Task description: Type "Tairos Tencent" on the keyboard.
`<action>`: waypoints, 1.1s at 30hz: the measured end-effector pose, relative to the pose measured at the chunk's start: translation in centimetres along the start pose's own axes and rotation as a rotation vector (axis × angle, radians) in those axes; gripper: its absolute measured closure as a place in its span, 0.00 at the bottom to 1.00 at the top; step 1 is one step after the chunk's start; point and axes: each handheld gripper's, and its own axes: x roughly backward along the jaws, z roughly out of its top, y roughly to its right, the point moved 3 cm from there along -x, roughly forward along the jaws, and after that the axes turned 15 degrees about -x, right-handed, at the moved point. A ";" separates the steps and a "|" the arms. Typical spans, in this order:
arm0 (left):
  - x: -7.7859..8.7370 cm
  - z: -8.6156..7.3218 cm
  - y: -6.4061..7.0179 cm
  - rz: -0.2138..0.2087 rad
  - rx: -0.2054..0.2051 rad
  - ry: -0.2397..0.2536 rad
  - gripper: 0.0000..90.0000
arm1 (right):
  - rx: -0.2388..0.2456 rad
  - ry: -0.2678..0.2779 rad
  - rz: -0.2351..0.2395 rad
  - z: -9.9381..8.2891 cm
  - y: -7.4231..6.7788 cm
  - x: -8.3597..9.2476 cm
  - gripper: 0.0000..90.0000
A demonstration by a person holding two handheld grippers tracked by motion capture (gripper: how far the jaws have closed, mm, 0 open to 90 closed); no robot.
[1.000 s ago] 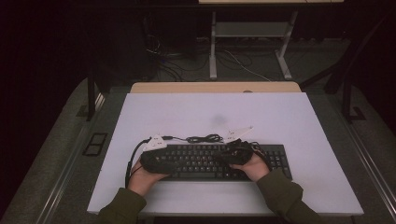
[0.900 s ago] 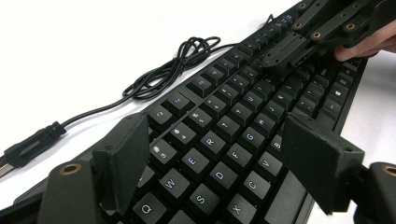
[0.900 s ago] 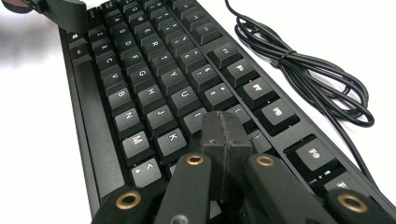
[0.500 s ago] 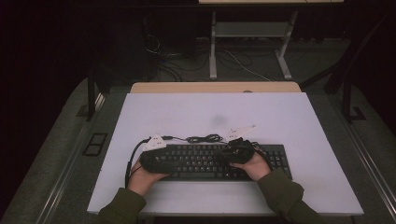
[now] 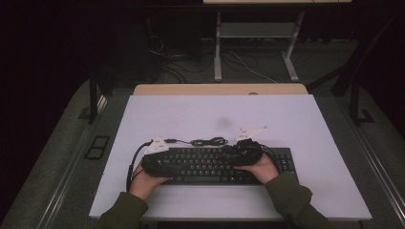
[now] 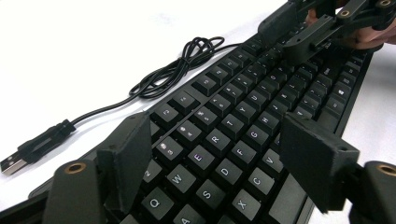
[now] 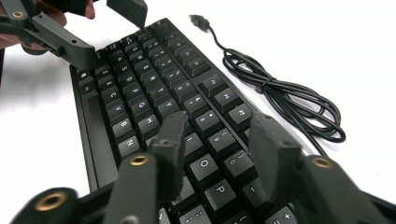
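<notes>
A black keyboard (image 5: 205, 164) lies near the front edge of the white table, with its coiled cable (image 5: 205, 141) and loose USB plug (image 6: 18, 156) just behind it. My left gripper (image 5: 165, 164) hovers over the keyboard's left end. Its jaws stand open above the Q, W and E keys (image 6: 217, 135) and hold nothing. My right gripper (image 5: 234, 157) is over the right part of the key field. Its jaws have just been opening and now stand apart above the O and P keys (image 7: 219, 123), with only keys beneath them. Each gripper view shows the other gripper at the far end of the keyboard (image 6: 308, 28) (image 7: 107, 30).
The white table top (image 5: 286, 119) has bare room behind and to both sides of the keyboard. A wooden desk edge (image 5: 219, 89) adjoins its far side. A metal frame (image 5: 217, 47) and loose cables stand on the dark floor beyond.
</notes>
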 end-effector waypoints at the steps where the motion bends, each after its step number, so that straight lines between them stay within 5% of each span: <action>1: 0.0 0.0 0.0 0.000 0.004 0.004 0.30 | -0.001 0.002 0.000 0.0 0.0 0.0 0.57; 10: 0.6 -0.3 -0.2 -0.005 -0.013 -0.016 0.43 | -0.012 0.034 -0.022 0.0 0.3 0.1 0.41; 22: 1.0 -0.6 -0.3 -0.029 -0.020 -0.027 0.65 | -0.021 0.054 -0.033 0.1 0.5 0.1 0.36; 33: 1.2 -0.8 -0.4 -0.056 -0.017 -0.057 0.96 | -0.017 0.058 -0.040 0.1 0.5 0.0 0.36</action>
